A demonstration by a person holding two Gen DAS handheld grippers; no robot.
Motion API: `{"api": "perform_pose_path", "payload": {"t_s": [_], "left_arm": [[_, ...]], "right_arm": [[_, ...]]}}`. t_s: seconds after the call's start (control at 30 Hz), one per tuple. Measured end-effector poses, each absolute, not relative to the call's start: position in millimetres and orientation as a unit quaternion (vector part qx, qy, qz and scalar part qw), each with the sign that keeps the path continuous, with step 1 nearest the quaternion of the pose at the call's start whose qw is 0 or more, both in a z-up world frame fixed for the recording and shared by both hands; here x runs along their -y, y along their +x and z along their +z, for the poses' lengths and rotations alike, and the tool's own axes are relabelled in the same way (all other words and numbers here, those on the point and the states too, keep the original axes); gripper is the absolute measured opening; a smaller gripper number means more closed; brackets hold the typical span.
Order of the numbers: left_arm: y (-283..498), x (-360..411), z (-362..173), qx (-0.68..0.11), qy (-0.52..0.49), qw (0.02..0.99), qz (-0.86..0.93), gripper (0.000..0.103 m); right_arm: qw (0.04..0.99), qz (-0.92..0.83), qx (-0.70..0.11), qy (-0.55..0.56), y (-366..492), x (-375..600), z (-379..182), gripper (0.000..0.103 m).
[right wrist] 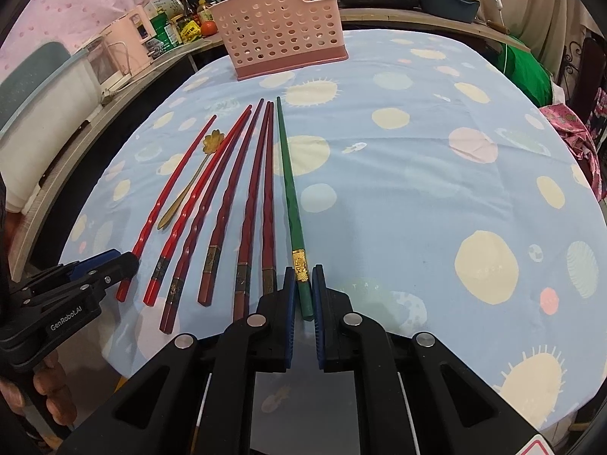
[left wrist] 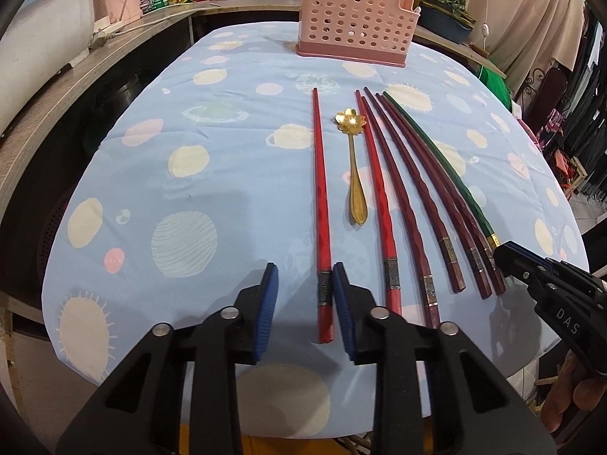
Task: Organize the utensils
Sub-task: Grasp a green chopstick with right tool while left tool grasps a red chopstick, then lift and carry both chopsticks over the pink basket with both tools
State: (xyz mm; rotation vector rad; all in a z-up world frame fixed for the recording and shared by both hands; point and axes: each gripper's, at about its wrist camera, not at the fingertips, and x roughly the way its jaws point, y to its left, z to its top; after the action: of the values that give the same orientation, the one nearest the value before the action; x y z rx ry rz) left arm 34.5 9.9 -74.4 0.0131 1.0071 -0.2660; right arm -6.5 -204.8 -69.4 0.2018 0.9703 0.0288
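Several red and dark red chopsticks, one green chopstick (left wrist: 436, 155) and a gold flower spoon (left wrist: 354, 167) lie side by side on the blue patterned tablecloth. A pink perforated utensil basket (left wrist: 356, 19) stands at the far edge, also in the right wrist view (right wrist: 280, 38). My left gripper (left wrist: 305, 295) is open, its pads either side of the leftmost red chopstick's (left wrist: 320, 197) thick end. My right gripper (right wrist: 303, 295) has its pads close around the green chopstick's (right wrist: 290, 197) thick end; contact is unclear.
A wooden counter (left wrist: 49, 87) with a pink appliance, bottles and pots curves behind and left of the table. The tablecloth (right wrist: 436, 197) stretches right of the utensils. A green cloth (right wrist: 527, 68) and pink fabric sit at the right.
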Motion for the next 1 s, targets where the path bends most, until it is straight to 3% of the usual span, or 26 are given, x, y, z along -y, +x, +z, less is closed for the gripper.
{"api": "perform_pose_path", "payload": {"t_s": [0.1, 0.2, 0.63, 1.0], "left_arm": [[34, -12, -75, -0.482, 0.001, 0.867, -0.128, 0.012], [34, -13, -75, -0.482, -0.004, 0.866, -0.132, 0.008], [32, -15, -72, -0.491, -0.01, 0.861, -0.133, 0.007], [34, -21, -43, -0.478, -0.022, 0.868, -0.131, 0.007]], "right_arm": [[0.88, 0.013, -0.466, 0.094, -6, 204, -69, 0.008], [0.88, 0.013, -0.466, 0.092, -5, 203, -69, 0.008], [0.878, 0.012, -0.466, 0.105, -7, 209, -66, 0.008], [0.895, 0.01, -0.43, 0.117, -8, 218, -31, 0.008]]}}
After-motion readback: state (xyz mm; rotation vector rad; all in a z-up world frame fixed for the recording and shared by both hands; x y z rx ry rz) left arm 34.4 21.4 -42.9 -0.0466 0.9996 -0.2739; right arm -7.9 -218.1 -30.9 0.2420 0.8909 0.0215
